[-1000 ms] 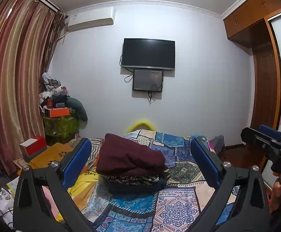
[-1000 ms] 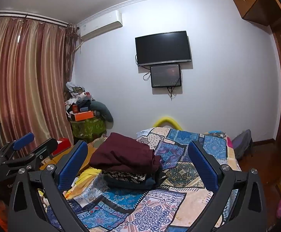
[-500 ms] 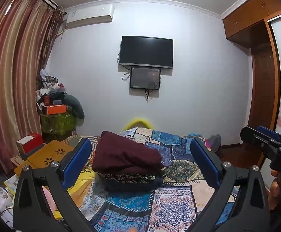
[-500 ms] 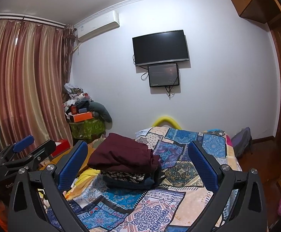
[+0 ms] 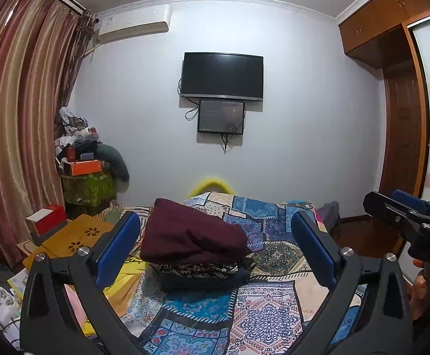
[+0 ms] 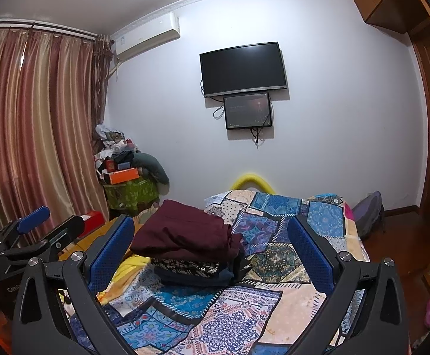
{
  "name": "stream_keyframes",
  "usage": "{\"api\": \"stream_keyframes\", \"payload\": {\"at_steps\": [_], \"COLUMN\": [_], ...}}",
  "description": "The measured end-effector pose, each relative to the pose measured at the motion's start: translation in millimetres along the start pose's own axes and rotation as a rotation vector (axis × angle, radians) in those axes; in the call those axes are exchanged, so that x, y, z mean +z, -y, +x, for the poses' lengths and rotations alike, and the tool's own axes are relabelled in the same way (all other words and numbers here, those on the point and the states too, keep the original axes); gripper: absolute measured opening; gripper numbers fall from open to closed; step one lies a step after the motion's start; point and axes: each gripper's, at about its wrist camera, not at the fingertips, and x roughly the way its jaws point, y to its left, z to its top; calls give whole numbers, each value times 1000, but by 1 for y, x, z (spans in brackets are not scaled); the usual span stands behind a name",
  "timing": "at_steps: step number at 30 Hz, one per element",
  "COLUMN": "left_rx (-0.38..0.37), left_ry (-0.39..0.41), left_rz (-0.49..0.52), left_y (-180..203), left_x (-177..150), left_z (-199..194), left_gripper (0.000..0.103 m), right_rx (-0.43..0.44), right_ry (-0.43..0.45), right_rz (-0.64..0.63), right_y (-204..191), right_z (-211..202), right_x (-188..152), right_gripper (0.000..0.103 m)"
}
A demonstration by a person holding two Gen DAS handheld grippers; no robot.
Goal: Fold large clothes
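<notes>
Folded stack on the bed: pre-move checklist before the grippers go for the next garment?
1. Left gripper open and holding nothing: ok.
2. Right gripper open and holding nothing: ok.
3. Both grippers clear of the cloth, held above the patchwork bedspread: ok.
4. Folded stack settled: maroon garment lies on top of the patterned piece and a dark one beneath, resting on the bed: ok.
5. Next large garment located: cannot tell. Yellow fabric shows at the bed's left edge, but what it is stays unclear.
6. Grippers apart from each other: ok; each appears only at the edge of the other's view.
</notes>
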Motion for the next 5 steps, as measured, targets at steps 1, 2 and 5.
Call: {"api": "stream_keyframes", "payload": {"at_steps": [1, 2, 5], "left_rx": [-1, -2, 0], "left_ry": [-1, -2, -6], "left_rz": [-1, -2, -8], "left_y": [0, 0, -1], "left_x": [0, -1, -2], "left_z": [0, 1, 2], "left_gripper": [103, 103, 103], "right_rx": [-1, -2, -3], "right_ry": [-2, -3, -8], "right_rz": [-1, -1, 1], "right_y": [0, 1, 0], "right_z": [1, 1, 3], "right_x": [0, 0, 0], "right_gripper": [103, 103, 103]}}
